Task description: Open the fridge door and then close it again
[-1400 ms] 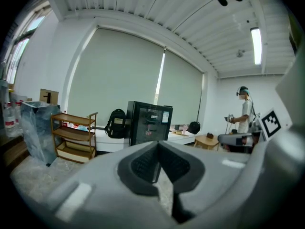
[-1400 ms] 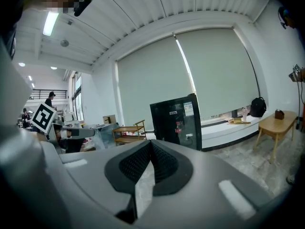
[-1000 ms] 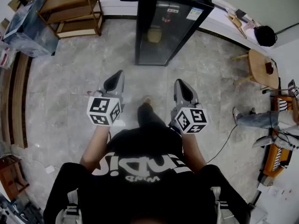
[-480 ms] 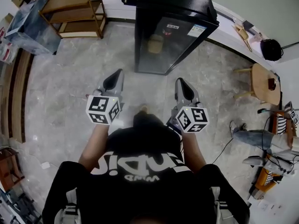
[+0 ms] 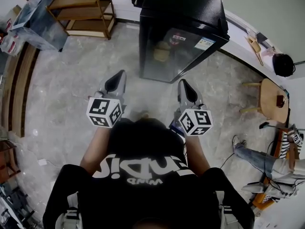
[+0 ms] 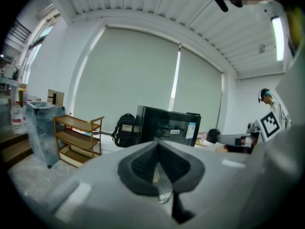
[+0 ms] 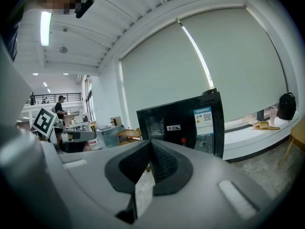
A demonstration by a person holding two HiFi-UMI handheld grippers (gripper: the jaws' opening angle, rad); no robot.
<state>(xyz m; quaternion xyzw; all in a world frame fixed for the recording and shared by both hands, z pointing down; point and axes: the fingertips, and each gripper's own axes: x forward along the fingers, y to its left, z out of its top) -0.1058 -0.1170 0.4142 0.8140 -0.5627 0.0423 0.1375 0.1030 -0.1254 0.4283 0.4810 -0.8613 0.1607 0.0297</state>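
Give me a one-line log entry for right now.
stage: door not yet opened | fridge: door closed, ahead, untouched | left gripper: shut, empty | right gripper: shut, empty

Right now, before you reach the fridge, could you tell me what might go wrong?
1. The left gripper and right gripper both have their jaws shut, so neither could grip the door without opening first.
2. The fridge door is glass; a hard gripper tip might knock it.
3. No handle shows from here, so the grip spot may be misjudged.
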